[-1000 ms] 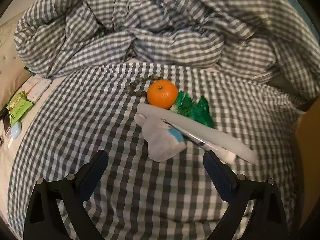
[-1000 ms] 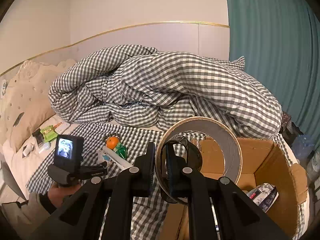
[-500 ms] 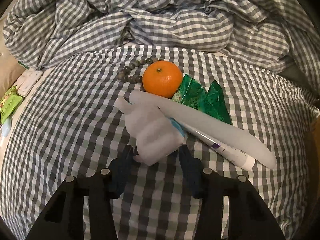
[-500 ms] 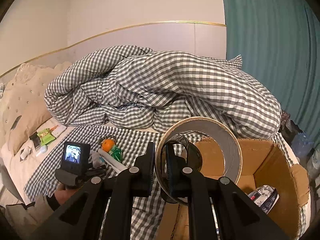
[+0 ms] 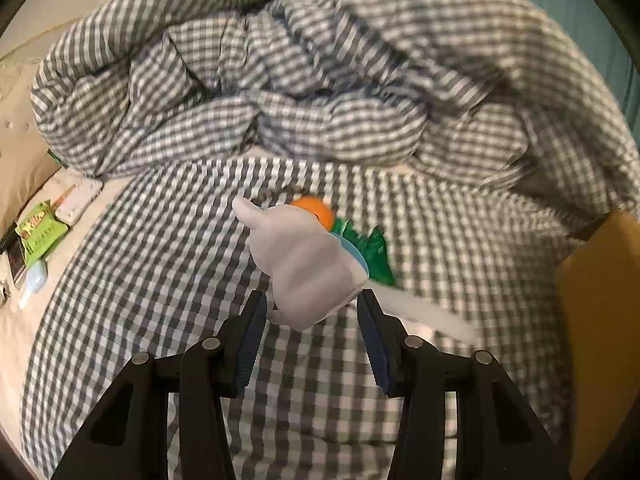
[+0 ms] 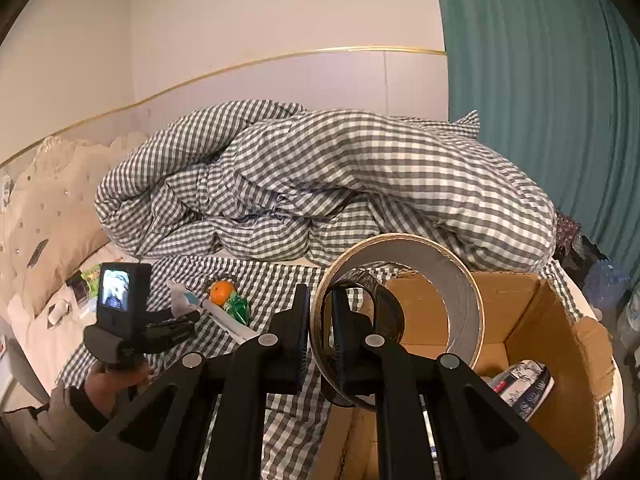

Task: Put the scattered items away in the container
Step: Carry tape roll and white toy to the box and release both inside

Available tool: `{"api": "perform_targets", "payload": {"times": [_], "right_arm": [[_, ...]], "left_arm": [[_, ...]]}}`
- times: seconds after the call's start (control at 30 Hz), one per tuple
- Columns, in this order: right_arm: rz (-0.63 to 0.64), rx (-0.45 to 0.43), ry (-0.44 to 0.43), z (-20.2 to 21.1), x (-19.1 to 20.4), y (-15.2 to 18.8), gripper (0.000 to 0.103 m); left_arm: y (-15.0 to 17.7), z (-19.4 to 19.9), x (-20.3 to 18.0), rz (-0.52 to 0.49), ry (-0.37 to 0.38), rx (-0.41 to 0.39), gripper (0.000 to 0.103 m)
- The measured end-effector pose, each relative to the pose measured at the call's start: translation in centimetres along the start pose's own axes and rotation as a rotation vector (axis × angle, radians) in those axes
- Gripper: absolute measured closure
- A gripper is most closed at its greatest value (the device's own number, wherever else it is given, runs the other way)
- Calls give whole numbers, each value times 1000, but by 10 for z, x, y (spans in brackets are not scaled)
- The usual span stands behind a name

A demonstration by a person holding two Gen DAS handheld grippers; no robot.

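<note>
The left gripper (image 5: 311, 308) grips a pale plush toy (image 5: 302, 268), lifted just above the checked bedspread (image 5: 160, 280) near the orange (image 5: 316, 208). The right gripper (image 6: 320, 320) clamps a tape roll (image 6: 420, 280) at the cardboard box (image 6: 560, 340) on the bed's right edge.

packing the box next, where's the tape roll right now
The tape roll is clamped in the right gripper, centre of the right wrist view, at the near left rim of the cardboard box.
</note>
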State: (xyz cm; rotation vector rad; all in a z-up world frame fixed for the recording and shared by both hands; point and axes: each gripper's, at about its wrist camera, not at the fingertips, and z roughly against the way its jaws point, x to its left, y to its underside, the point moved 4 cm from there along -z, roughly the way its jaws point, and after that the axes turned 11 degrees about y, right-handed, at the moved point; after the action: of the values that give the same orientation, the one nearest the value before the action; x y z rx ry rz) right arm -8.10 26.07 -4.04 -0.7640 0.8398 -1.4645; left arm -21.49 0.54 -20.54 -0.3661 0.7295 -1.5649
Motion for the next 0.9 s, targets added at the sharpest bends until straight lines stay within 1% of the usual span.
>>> {"api": "perform_targets", "payload": {"times": [0.13,0.23,0.5,0.77,0.9], "right_arm": [[-16,-17,10,15,-12,0,92],[-33,-24,26,24,-24,1,92],[-75,-42,89,51,-68,6,92],[-113,-30,142,66,-111,19,92],[-132,-12,159,66,-128,28,92]], "left_arm": [[-9,29,-19,-25,23,-35,56],[-17,55,-40,-44,57,-72,56],[-33,118,-116,-127,169,-160,56],[-28,160,-202,-230,293,-197,56],[-20,166,-234,-270,350,-185,56]]}}
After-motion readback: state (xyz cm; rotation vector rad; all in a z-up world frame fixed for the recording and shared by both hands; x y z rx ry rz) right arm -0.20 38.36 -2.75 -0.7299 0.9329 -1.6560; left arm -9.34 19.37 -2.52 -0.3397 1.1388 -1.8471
